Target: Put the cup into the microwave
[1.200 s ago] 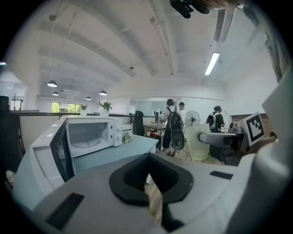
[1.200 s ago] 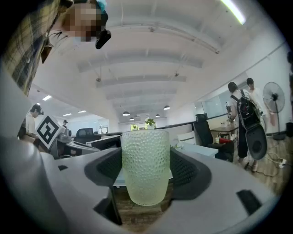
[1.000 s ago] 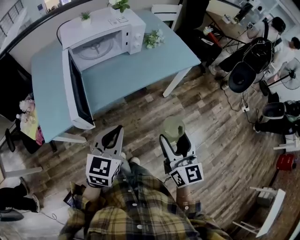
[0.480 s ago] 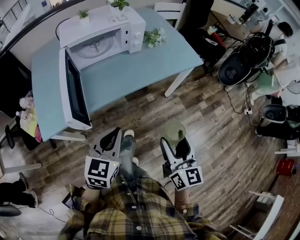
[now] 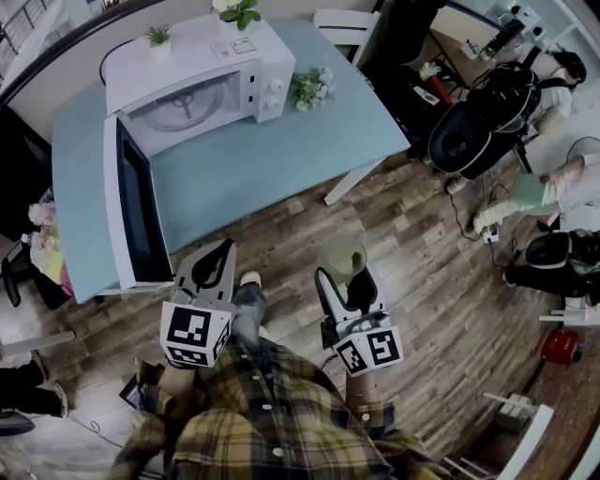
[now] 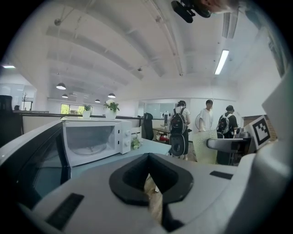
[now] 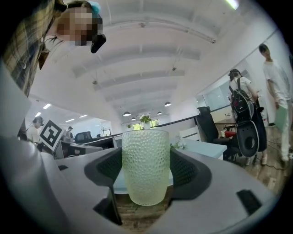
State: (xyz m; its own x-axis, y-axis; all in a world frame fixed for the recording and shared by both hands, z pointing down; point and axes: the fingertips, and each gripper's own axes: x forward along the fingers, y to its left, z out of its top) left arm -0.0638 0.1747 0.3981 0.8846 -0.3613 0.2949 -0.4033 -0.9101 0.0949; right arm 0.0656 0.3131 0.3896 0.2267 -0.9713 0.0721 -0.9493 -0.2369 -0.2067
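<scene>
The cup (image 5: 341, 259) is a pale green dimpled glass, held upright over the wooden floor. My right gripper (image 5: 344, 278) is shut on it, and in the right gripper view the cup (image 7: 145, 167) fills the space between the black pads. The white microwave (image 5: 202, 80) stands at the back left of the blue table (image 5: 281, 141). Its door (image 5: 131, 211) hangs wide open to the left, and the glass turntable shows inside. My left gripper (image 5: 214, 264) is short of the table's front edge, jaws together and holding nothing. The left gripper view faces the open microwave (image 6: 94, 141).
A small bunch of flowers (image 5: 311, 86) lies on the table right of the microwave. Two potted plants (image 5: 157, 37) stand on its top. A white chair (image 5: 342, 23) is behind the table. People with backpacks (image 5: 478, 122) stand to the right.
The table and microwave have come closer and lower in the head view. Both grippers have edged forward toward the table. The cup has stayed in the right gripper.
</scene>
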